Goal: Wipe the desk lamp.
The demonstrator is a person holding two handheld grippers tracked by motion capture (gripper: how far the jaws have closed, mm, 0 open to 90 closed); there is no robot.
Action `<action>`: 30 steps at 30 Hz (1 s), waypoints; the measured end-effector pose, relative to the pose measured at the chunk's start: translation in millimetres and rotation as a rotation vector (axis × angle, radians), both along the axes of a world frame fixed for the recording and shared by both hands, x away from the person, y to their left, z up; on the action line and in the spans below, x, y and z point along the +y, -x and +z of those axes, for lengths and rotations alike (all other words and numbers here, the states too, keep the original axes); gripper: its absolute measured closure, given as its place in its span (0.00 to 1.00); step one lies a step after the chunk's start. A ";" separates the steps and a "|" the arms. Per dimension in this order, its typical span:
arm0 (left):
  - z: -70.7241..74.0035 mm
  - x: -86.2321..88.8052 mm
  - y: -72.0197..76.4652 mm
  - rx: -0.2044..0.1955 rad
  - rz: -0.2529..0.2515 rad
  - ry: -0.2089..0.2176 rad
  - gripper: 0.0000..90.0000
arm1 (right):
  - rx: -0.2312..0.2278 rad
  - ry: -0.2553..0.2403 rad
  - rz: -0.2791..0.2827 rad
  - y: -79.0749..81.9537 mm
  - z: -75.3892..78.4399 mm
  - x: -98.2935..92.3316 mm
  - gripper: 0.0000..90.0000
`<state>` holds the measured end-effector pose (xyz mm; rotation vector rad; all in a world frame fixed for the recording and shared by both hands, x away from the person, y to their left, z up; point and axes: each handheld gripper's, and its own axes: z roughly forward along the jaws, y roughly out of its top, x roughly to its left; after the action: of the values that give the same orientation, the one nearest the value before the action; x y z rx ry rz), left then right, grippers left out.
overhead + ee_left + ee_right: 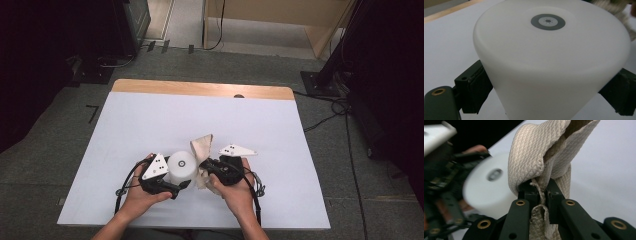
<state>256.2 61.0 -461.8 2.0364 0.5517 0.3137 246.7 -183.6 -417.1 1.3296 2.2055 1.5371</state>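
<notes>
l hand-held gripper (184, 184) clamps white cup (181, 166) (upside down); r hand-held gripper (204, 166) pinches beige cloth (202, 145), raised.

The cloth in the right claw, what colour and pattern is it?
The cloth is beige with a fine quilted diamond weave, clearest in the right gripper view.

cup (181, 167) on the table (150, 120), cloth (202, 145) just right of it.
</notes>
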 end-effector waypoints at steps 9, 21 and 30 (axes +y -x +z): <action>-0.1 0.0 -0.1 -0.002 0.003 -0.001 0.10 | 0.031 0.046 -0.011 -3.7 -15.5 5.2 0.92; 0.0 0.7 -0.7 -0.002 0.004 0.000 0.09 | 0.209 0.152 -0.018 -20.8 -71.8 15.4 0.92; 1.1 -7.6 9.1 0.037 0.136 0.003 0.06 | 0.208 0.150 -0.016 -21.1 -71.9 14.8 0.92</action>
<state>247.1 53.4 -460.6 2.0089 0.7148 0.3564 267.8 -168.8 -488.9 1.5156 2.3702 1.2488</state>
